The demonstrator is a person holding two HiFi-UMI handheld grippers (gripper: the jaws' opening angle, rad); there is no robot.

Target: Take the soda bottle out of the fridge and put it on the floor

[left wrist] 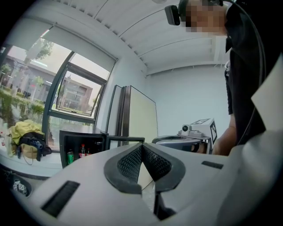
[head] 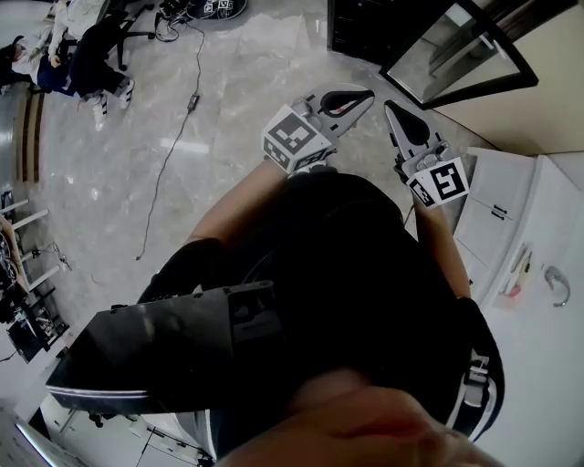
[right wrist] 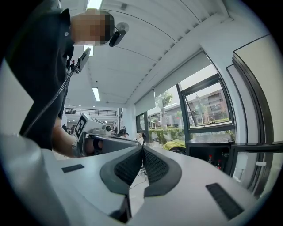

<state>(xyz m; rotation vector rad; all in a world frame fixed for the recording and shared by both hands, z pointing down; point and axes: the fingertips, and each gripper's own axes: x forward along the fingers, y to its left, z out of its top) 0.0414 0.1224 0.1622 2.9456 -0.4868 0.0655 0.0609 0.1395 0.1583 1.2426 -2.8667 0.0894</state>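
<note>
1. Judging from these views, nothing of the task is done yet: the fridge (head: 365, 27) stands with its glass door (head: 456, 55) swung open, and the drinks are inside it
2. The soda bottle (left wrist: 82, 152), which I take to be the small red-capped one, stands upright in the dark compartment just beside a green can (left wrist: 70, 157). It is too small here to read any label. The right gripper view also shows red-capped bottles low in that compartment
3. The left gripper (left wrist: 141, 147) has its tongs pressed together at the tips with nothing between them. It is held up in front of the person, well apart from the fridge
4. The right gripper (right wrist: 142, 148) is the same, tongs closed on nothing, and in the head view it sits just beside the left one with both pointing roughly toward the fridge
5. With the door open, that step looks taken care of. What I judge is left is nearly everything:
   - step in to the fridge
   - part one pair of tongs and close them round the bottle
   - draw the bottle out past the door
   - lower it upright onto the floor (head: 228, 82) and let go
6. A cable (head: 169, 160) trails over the floor on the person's left, away from the fridge, so the stretch nearer the door looks the better place to set the bottle
</note>
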